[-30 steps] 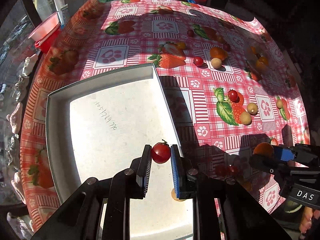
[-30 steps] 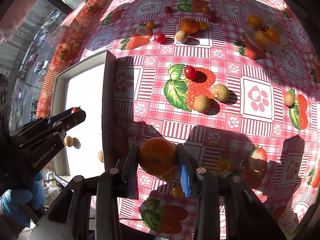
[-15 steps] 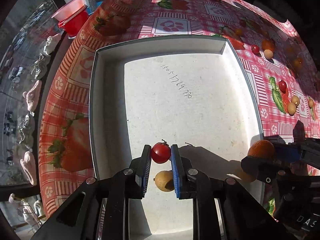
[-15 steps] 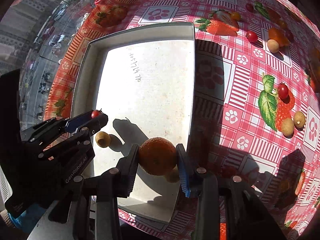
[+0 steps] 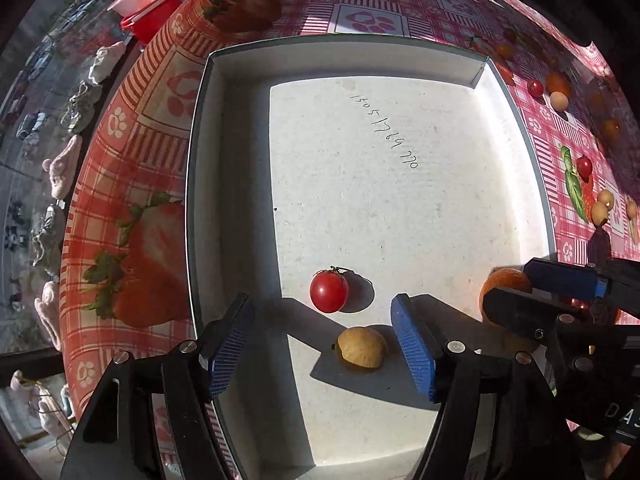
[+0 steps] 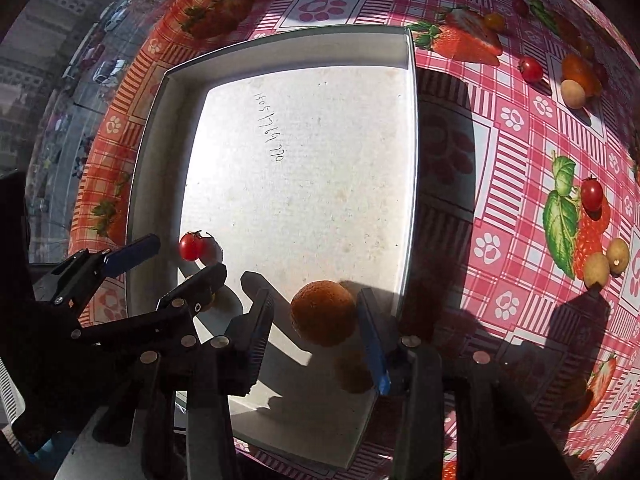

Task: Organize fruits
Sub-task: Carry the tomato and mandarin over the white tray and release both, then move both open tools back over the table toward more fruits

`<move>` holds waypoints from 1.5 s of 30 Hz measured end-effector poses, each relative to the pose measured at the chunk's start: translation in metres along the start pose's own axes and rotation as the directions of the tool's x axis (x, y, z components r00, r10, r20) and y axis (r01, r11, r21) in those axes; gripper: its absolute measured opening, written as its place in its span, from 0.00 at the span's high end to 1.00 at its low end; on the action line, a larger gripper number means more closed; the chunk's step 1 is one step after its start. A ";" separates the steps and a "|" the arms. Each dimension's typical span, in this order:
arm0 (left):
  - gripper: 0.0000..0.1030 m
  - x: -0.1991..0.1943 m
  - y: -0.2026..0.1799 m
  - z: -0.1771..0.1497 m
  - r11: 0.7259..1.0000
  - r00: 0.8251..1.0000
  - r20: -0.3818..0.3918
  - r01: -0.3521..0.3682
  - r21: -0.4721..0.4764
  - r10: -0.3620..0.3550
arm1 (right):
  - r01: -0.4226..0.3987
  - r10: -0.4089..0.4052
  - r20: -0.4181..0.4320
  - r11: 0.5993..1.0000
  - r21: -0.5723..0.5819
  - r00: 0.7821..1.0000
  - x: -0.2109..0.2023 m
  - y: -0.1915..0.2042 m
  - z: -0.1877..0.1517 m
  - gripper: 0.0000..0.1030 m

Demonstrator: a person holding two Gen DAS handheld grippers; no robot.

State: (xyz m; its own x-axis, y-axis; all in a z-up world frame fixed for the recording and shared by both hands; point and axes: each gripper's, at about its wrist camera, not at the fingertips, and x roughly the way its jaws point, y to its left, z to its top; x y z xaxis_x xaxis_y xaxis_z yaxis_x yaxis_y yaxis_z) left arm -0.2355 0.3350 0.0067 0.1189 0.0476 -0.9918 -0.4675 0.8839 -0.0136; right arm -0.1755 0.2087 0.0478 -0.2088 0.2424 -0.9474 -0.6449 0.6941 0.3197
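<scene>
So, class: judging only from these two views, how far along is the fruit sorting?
Done: a cherry tomato and a small yellow fruit lie in the white tray.

In hand: nothing. The left gripper is open, and so is the right gripper, with the orange between its jaws.

Left: tomatoes and yellow fruits wait on the tablecloth.

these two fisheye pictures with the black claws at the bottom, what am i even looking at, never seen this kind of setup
Each picture comes from a camera mounted on a hand-held gripper, looking forward along its two blue-padded fingers. A person holds one in each hand; there is no robot arm.

The left view shows the left hand-held gripper, open over a white tray. A cherry tomato lies free on the tray floor, beside a small tan fruit.

The right view shows the right hand-held gripper, also open, with an orange between its fingers, apparently let go.

More small fruits lie scattered on the strawberry-print tablecloth.
</scene>
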 end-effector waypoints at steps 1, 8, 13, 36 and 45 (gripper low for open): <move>0.30 0.003 0.001 0.002 1.000 1.000 -0.018 0.007 -0.006 -0.007 | -0.004 0.004 0.007 1.000 0.005 1.000 -0.002 -0.001 0.003 0.38; 0.30 0.004 -0.003 0.001 0.999 0.998 -0.047 -0.044 0.025 0.045 | -0.025 0.025 0.068 1.000 0.003 0.997 -0.031 -0.004 0.005 0.19; 0.30 0.005 -0.016 -0.002 0.998 0.996 -0.075 -0.035 0.049 0.039 | 0.018 -0.022 0.076 0.998 0.054 0.997 -0.046 -0.026 -0.010 0.19; 0.30 -0.043 -0.208 0.018 0.908 0.997 0.032 0.045 0.417 -0.065 | 0.124 -0.161 0.034 0.862 0.491 0.986 -0.074 -0.205 -0.113 0.19; 0.30 -0.020 -0.257 0.036 0.887 0.996 0.005 0.076 0.455 -0.088 | 0.108 -0.150 0.055 0.880 0.463 0.987 -0.069 -0.214 -0.112 0.19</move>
State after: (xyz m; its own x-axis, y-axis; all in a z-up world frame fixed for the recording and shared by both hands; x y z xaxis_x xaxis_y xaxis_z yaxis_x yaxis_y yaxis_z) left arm -0.0860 0.1242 0.0343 0.1637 -0.0284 -0.9861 -0.0070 0.9995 -0.0299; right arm -0.1055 -0.0323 0.0433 -0.0692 0.1722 -0.9826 -0.2495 0.9507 0.1841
